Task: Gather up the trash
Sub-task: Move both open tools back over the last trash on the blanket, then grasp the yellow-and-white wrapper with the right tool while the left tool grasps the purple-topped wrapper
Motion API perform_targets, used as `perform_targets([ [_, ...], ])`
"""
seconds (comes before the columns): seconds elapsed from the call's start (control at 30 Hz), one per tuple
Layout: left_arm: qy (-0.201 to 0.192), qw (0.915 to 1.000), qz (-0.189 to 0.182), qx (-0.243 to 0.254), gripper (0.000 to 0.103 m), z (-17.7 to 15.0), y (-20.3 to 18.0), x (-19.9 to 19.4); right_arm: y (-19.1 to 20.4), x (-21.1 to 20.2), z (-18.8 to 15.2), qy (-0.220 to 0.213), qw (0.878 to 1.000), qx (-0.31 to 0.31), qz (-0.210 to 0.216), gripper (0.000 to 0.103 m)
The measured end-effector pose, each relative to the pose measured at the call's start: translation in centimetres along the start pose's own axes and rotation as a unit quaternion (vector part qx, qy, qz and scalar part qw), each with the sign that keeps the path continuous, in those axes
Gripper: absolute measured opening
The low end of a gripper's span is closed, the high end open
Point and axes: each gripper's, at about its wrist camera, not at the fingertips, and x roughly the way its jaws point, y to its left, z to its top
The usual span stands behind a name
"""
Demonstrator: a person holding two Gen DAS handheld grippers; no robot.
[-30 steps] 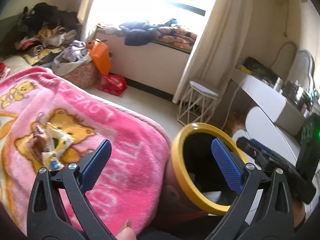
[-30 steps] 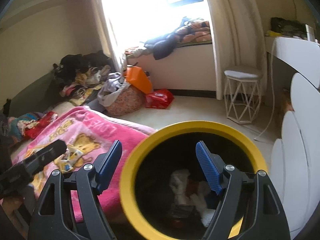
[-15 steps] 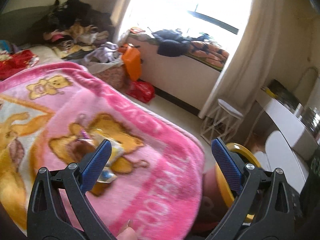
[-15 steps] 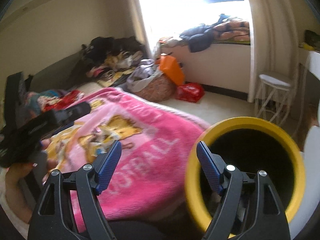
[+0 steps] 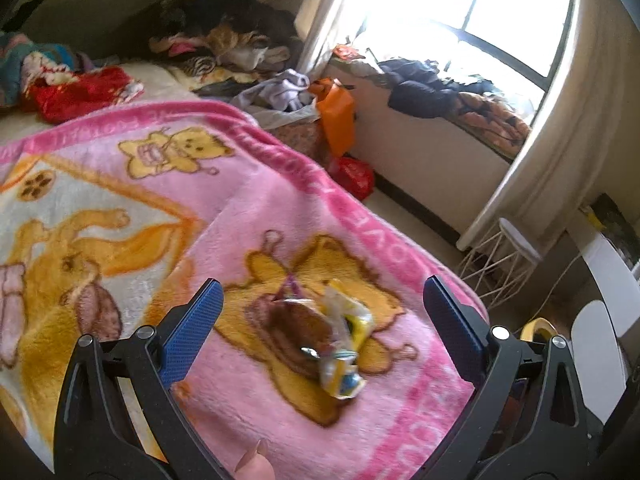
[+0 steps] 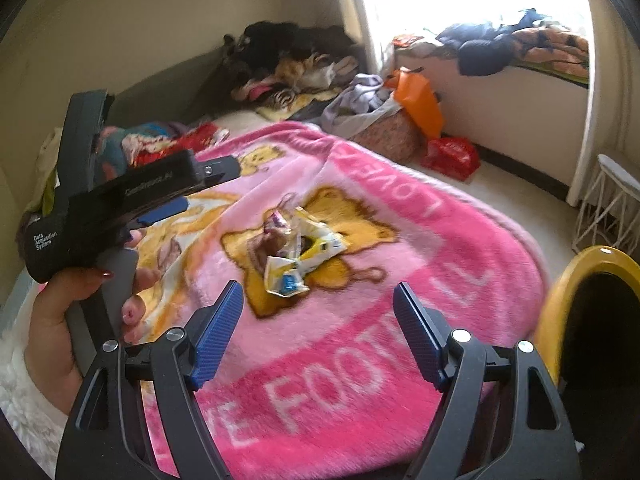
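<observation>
A small heap of crumpled wrappers (image 5: pixel 334 338) (image 6: pixel 298 250), yellow, white and brown, lies on the pink bear blanket (image 5: pixel 248 200) (image 6: pixel 360 344) on the bed. My left gripper (image 5: pixel 322 328) is open and empty, hovering just above and short of the heap. My right gripper (image 6: pixel 318 330) is open and empty, a little nearer than the heap. The left gripper's body also shows in the right wrist view (image 6: pixel 120 196), held in a hand at the left. The yellow-rimmed bin (image 6: pixel 576 304) (image 5: pixel 536 326) stands beside the bed at the right.
Clothes piles (image 5: pixel 224 36) lie at the bed's far end. A laundry basket with an orange bag (image 6: pixel 416 104) and a red bag (image 6: pixel 452 156) sit on the floor by the window ledge. A white wire stool (image 5: pixel 504 260) stands near the curtain.
Both grippers have swung left from the bin to the bed. The wrappers now lie between the fingers of each; the bin has slid to the right edge of both views.
</observation>
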Motion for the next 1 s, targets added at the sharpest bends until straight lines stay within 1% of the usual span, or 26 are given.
perform_targets([
  [0.2, 0.032, 0.999, 0.005, -0.032, 0.092, 0.1, 2.4, 2.3, 1.3, 4.4, 0.8, 0.049, 0.999, 0.01, 0.012, 0.075],
  [0.3, 0.053, 0.9973, 0.0, -0.052, 0.084, 0.2, 3.7, 3.9, 2.2, 6.3, 1.0, 0.07, 0.998, 0.008, 0.004, 0.075],
  [0.37, 0.065, 0.9961, -0.003, -0.059, 0.075, 0.2, 4.2, 4.8, 2.6, 7.7, 0.9, 0.08, 0.997, 0.004, -0.003, 0.074],
  [0.4, 0.074, 0.9953, -0.007, -0.063, 0.073, 0.2, 4.4, 5.3, 2.7, 8.3, 0.9, 0.085, 0.996, 0.007, -0.006, 0.074],
  [0.47, 0.086, 0.9937, -0.014, -0.07, 0.067, 0.2, 4.6, 6.1, 2.4, 9.6, 0.6, 0.094, 0.995, 0.024, -0.008, 0.067],
  [0.53, 0.099, 0.992, -0.026, -0.074, 0.065, 0.1, 4.6, 6.9, 2.0, 10.4, 0.3, 0.099, 0.994, 0.037, -0.008, 0.062],
  [0.6, 0.113, 0.9896, -0.039, -0.081, 0.06, 0.0, 4.5, 7.7, 1.6, 11.2, 0.1, 0.108, 0.993, 0.05, -0.007, 0.058],
  [0.63, 0.119, 0.9881, -0.047, -0.085, 0.059, -0.1, 4.4, 8.1, 1.4, 11.6, 0.0, 0.111, 0.992, 0.055, -0.004, 0.055],
  [0.7, 0.128, 0.986, -0.052, -0.093, 0.057, -0.3, 4.4, 8.7, 1.2, 11.9, 0.0, 0.113, 0.992, 0.059, 0.003, 0.051],
  [0.73, 0.132, 0.9848, -0.054, -0.099, 0.054, -0.4, 4.3, 9.1, 1.2, 12.1, -0.1, 0.114, 0.991, 0.062, 0.01, 0.043],
  [0.77, 0.135, 0.9841, -0.055, -0.102, 0.051, -0.4, 4.2, 9.3, 1.1, 12.3, -0.2, 0.119, 0.99, 0.067, 0.021, 0.039],
  [0.9, 0.146, 0.9793, -0.071, -0.122, 0.042, -0.9, 4.3, 10.2, 0.6, 11.5, -0.3, 0.116, 0.99, 0.08, 0.031, 0.037],
  [0.93, 0.149, 0.9779, -0.073, -0.127, 0.036, -1.2, 4.3, 10.4, 0.5, 11.1, -0.3, 0.113, 0.989, 0.086, 0.035, 0.036],
  [0.97, 0.152, 0.9774, -0.072, -0.128, 0.029, -1.3, 4.2, 10.5, 0.2, 10.6, -0.3, 0.11, 0.989, 0.093, 0.036, 0.035],
  [1.0, 0.154, 0.9773, -0.07, -0.128, 0.024, -1.5, 4.2, 10.6, 0.0, 10.1, -0.2, 0.106, 0.989, 0.099, 0.035, 0.035],
])
